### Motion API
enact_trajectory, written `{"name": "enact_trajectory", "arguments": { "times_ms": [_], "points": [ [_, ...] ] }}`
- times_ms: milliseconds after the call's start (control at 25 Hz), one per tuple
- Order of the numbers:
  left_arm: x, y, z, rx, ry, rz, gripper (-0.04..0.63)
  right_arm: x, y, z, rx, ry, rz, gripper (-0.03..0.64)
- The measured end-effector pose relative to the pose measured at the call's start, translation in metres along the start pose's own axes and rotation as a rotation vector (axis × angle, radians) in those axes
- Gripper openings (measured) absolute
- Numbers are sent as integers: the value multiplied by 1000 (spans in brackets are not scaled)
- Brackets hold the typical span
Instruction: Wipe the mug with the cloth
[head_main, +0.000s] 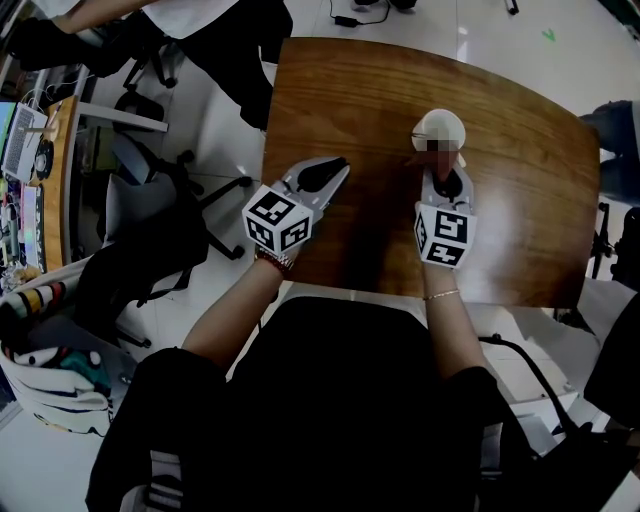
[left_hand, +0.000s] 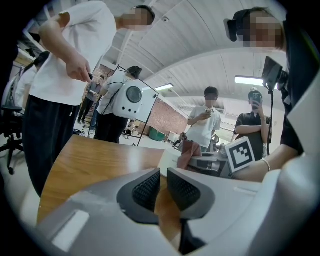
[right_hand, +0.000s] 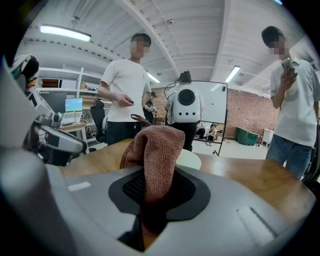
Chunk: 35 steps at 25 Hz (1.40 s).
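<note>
Two marker cubes (head_main: 277, 220), black-white squares

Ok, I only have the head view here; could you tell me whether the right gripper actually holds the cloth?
Observer: Yes, the right gripper view shows the right gripper clamped on a reddish-brown cloth, which stands up between its pads.
Operator: And is the left gripper carrying anything?
Observer: No, the left gripper is empty; its jaws stand a narrow gap apart, with the wooden table showing through.
</note>
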<state>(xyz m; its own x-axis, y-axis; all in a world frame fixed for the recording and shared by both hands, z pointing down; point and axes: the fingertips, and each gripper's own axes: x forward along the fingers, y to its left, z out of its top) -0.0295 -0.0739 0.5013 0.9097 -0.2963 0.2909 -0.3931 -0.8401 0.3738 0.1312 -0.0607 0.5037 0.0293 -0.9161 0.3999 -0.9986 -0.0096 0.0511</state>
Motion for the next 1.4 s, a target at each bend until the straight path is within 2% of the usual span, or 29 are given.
{"name": "enact_trajectory", "arguments": {
  "times_ms": [240, 680, 1040, 1200, 1400],
  "points": [
    [-8, 0, -2, -6, -1, 0, 35, 14, 12, -3, -38, 19, 31, 72],
    [-24, 21, -4, -22, -7, 35, 34, 37, 20, -35, -70, 137, 47, 72],
    [-29, 35, 6, -30, -31, 47, 32, 51, 39, 10, -74, 59, 71, 72],
    [-27, 41, 12, -32, -38, 50, 32, 59, 41, 23, -64, 62, 33, 72],
    [-25, 46, 14, -30, -37, 46, 32, 68, 41, 16, -37, 108, -34, 72]
  ]
}}
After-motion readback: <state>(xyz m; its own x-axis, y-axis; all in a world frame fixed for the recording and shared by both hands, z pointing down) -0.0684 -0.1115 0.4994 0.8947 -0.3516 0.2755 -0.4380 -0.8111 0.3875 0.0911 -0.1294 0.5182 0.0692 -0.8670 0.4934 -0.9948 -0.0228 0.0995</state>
